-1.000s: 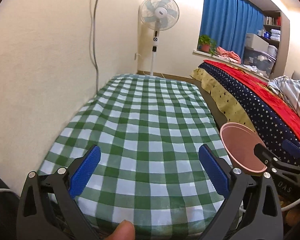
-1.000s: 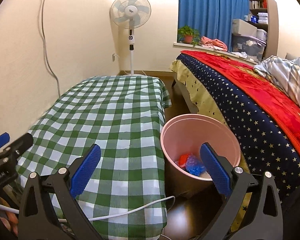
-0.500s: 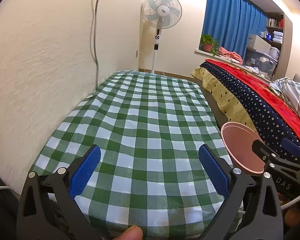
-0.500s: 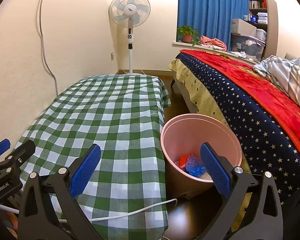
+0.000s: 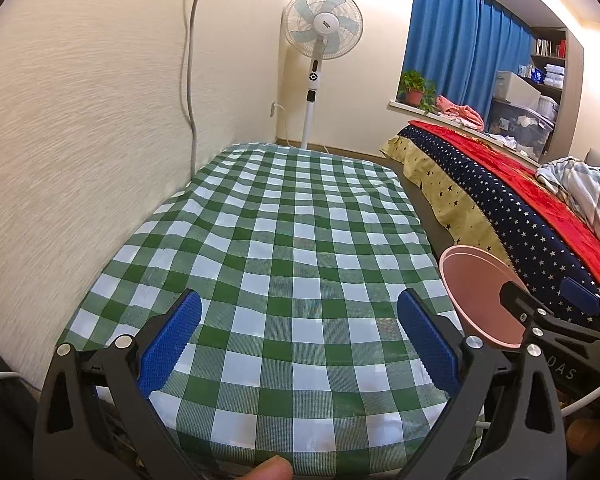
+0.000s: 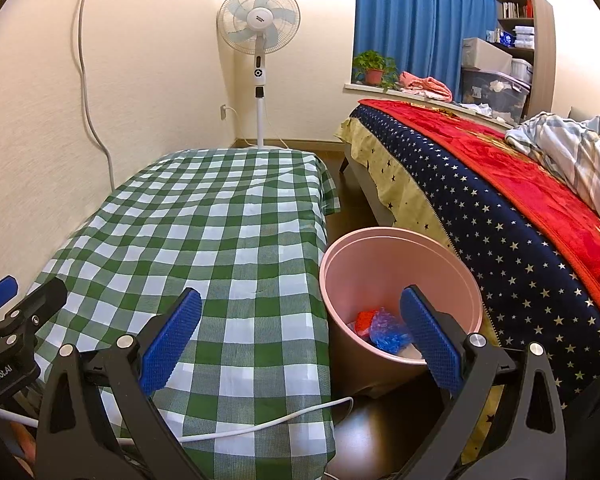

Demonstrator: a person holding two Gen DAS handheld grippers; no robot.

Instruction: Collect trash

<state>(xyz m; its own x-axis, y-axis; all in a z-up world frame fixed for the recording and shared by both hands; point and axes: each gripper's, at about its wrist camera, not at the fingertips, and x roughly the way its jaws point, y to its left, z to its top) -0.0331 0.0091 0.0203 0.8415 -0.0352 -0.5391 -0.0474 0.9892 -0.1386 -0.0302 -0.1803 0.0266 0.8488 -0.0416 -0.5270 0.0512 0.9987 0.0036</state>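
Now we hold both tongs out over the near edge of the table, and neither has anything in it. Our left tongs (image 5: pixel 296 336) gape wide, blue pads well apart, pointing down the length of the green checked tablecloth (image 5: pixel 284 240). Our right tongs (image 6: pixel 300 332) are spread just as wide, straddling the table's right edge, one pad over the cloth and the other over the pink bin (image 6: pixel 400 276).

That bin stands on the floor, just beside the table's right edge, between it and the bed (image 6: pixel 520 220), a handy spot for dropping things straight off the side. Down inside it we can see the trash (image 6: pixel 380 328): a red scrap and a crumpled blue wrapper lying on the bottom, with something pale beside them.

On the cloth itself we find no litter at all, only creases. A white cable (image 6: pixel 260 426) trails over the near corner. We judge the collecting is done, or nearly so; the open, empty tongs suit a last look over the table.
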